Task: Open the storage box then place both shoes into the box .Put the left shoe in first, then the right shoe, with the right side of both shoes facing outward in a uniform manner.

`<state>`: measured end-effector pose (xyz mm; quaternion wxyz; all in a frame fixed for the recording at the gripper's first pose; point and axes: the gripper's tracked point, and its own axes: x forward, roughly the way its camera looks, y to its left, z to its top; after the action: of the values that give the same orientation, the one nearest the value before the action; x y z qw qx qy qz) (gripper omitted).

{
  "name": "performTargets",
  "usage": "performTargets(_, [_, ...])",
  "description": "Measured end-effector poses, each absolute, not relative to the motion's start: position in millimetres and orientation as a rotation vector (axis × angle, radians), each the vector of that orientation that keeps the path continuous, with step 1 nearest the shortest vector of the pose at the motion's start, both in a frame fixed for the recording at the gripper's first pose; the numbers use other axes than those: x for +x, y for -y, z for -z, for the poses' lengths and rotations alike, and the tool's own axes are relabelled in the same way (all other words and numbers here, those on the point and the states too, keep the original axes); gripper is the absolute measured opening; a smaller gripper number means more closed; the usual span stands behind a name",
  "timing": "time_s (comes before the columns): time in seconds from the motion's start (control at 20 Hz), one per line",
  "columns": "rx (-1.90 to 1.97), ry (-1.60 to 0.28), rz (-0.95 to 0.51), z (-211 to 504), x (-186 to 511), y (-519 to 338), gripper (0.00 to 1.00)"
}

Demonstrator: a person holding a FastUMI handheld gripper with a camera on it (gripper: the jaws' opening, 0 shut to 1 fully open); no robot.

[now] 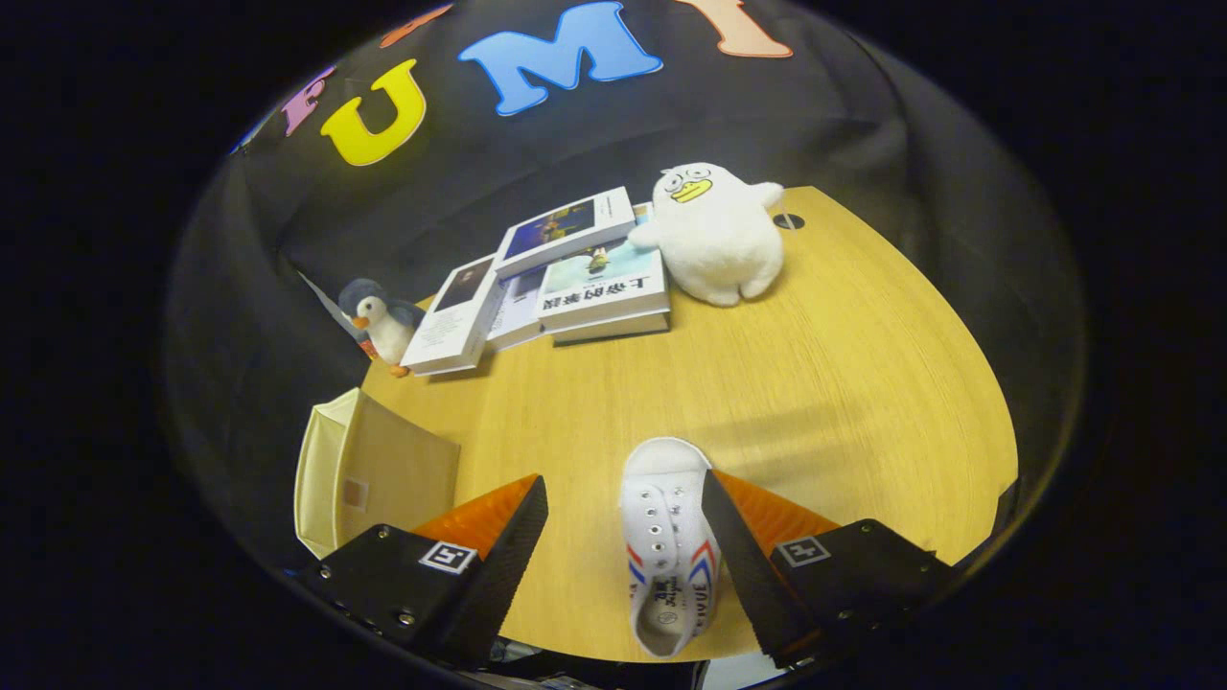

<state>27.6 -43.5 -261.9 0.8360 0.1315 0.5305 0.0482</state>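
Note:
A white canvas shoe [668, 546] with red and blue stripes lies on the wooden table [844, 383], toe pointing away from me. It rests between my fingers, close against the right finger [743, 551], with a wide gap to the left finger [503, 561]. My gripper [623, 565] is open and low over the table. The cream fabric storage box [369, 474] stands at the table's left edge, just beyond the left finger, its open top showing.
A stack of several books [566, 273] lies at the back of the table. A white duck plush [714, 235] sits to their right and a small penguin plush [381, 326] to their left. A black cable hole [788, 221] is near the back edge.

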Motion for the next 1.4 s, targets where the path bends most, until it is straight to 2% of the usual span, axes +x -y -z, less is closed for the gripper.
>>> performTargets(0.25, [0.180, -1.259, -0.085, 310, -3, 75, 0.98])
performTargets(0.6, [0.120, -1.397, -0.121, 353, -28, 74, 0.96])
performTargets(0.75, [0.199, -1.412, -0.140, 356, -29, 59, 0.80])
performTargets(0.8, [0.209, -1.415, -0.131, 354, -29, 61, 0.65])
performTargets(0.9, [0.208, -1.418, -0.115, 355, -29, 62, 0.55])
performTargets(1.05, [0.244, -1.412, -0.082, 353, -29, 62, 0.26])
performTargets(1.15, [0.262, -1.378, -0.032, 346, -25, 70, 0.26])
performTargets(1.2, [0.296, -1.372, -0.003, 350, -24, 67, 0.03])
performTargets(1.4, [0.456, -1.392, -0.004, 332, -30, 56, 0.03])
